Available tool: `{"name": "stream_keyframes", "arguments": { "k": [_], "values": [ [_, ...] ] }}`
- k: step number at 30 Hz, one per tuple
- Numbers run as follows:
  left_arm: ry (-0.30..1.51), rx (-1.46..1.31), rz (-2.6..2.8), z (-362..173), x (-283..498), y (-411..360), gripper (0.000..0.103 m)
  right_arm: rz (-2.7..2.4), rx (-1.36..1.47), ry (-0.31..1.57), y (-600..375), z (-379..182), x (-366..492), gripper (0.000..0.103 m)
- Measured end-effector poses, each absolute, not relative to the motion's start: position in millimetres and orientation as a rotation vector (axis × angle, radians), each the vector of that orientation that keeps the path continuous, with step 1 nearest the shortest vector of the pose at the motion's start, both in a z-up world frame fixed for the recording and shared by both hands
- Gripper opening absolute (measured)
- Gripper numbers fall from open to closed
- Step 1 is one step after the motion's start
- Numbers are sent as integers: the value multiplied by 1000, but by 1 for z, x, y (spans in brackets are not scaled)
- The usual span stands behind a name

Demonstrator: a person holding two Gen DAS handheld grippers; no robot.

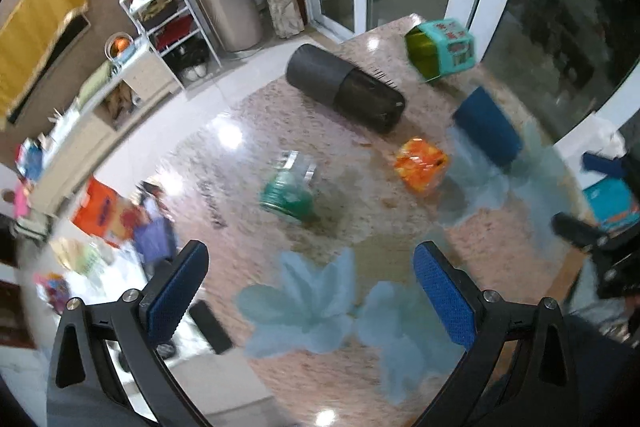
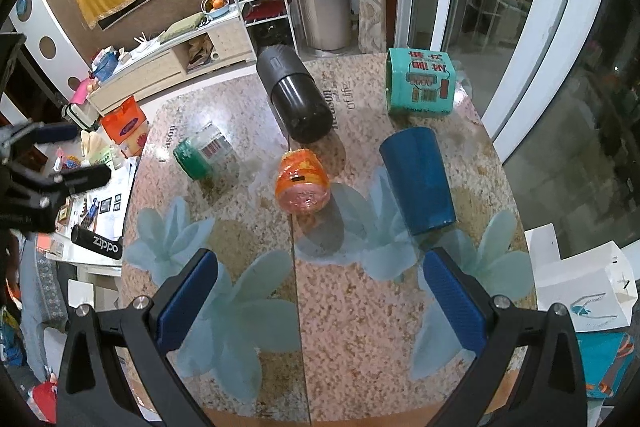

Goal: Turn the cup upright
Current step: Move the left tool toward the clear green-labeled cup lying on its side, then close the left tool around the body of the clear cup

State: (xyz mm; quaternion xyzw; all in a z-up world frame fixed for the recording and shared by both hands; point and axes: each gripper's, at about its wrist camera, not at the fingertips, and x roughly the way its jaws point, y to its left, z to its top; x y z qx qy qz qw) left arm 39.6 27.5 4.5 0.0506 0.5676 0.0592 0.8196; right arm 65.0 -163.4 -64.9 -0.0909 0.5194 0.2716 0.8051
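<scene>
Blue-padded jaws fill the bottom of both views, and on each gripper they stand spread wide with nothing between them: the right gripper (image 2: pixel 320 303) hangs over the near edge of the desk (image 2: pixel 360 327), the left gripper (image 1: pixel 312 303) over the pale flower pattern at the lower middle of its frame. The task's thing, the blue cup (image 2: pixel 418 181), sits right of centre in the right wrist view with its wide end down on the desk and its narrower closed base uppermost, so it appears to be standing inverted and not yet touched. It lies just beyond the right-hand finger, which suggests this gripper is lined up to take it; the open stance fits an approach, not a hold. Around it lie an orange jar (image 2: pixel 302 183) on its side at the centre, a green-capped jar (image 2: pixel 202 155) to the left, a black cylinder (image 2: pixel 294 95) above the centre, and a teal box (image 2: pixel 420 83) in the upper right. The right wrist view is sharp enough to show the cup's shape and footing. The left wrist view is smeared and renders the cup (image 1: pixel 488 127) only as a blue blur at right of centre, but it does show the other gripper's dark fingers entering at the right edge, and more of the floor and shelves at the left.
</scene>
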Motion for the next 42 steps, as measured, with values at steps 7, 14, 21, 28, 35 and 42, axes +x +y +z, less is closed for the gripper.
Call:
{"name": "stream_keyframes", "arguments": {
  "k": [7,14,21,28,35,42],
  "values": [
    [1312,137,101,-13,74,60,103,603,-187,1161,-166,-81,82,103],
    [1413,127,55,-41,109,77,103,642,-211,1189,-161,-93,93,103],
    [1523,121,-3,-87,139,85,103,672,-239,1209,-152,-102,104,103],
    [1587,172,-65,-133,164,87,103,695,-274,1248,-141,-116,111,103],
    [1620,267,-116,-167,181,83,103,698,-273,1296,-136,-132,114,103],
    [1653,319,-162,-191,192,79,103,684,-269,1327,-136,-139,115,103]
  ]
}}
